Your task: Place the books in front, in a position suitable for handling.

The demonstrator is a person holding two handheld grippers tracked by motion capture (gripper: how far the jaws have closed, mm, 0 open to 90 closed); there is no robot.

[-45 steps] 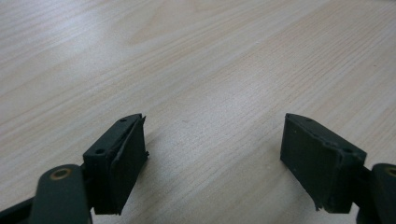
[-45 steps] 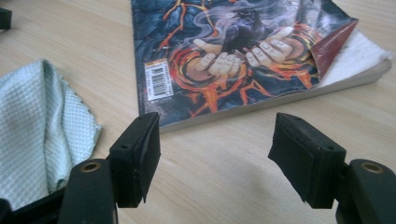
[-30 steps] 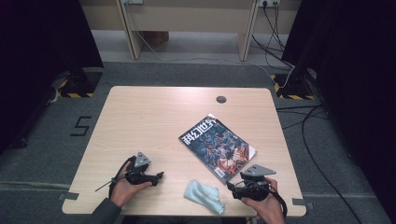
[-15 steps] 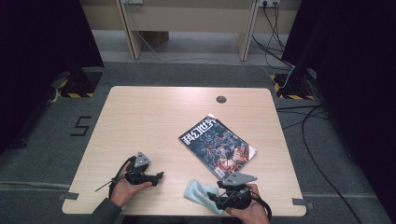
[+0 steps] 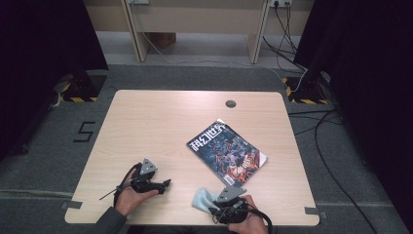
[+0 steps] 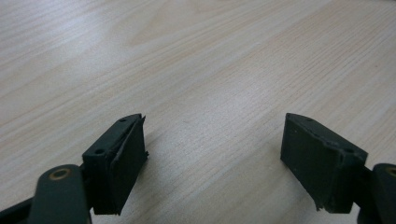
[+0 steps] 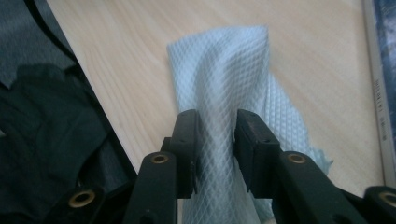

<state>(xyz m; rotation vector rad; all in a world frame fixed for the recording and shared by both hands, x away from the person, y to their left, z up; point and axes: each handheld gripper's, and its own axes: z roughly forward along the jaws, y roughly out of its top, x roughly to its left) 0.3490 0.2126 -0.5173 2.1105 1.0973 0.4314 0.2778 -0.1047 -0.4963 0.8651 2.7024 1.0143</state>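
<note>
Lying lengthwise between closing jaws, cloth (image 7: pixel 229 93) points away.

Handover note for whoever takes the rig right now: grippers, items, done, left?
Right gripper: jaws have just been closing, pads now pinch the pale blue waffle-weave cloth at the light wooden table's near edge.
Left gripper: open, nothing between its jaws, over bare tabletop.
Dark-covered magazine lies flat beside the cloth.
Done: cloth gripped.
Left: lifting the cloth; probably wiping with it.
</note>
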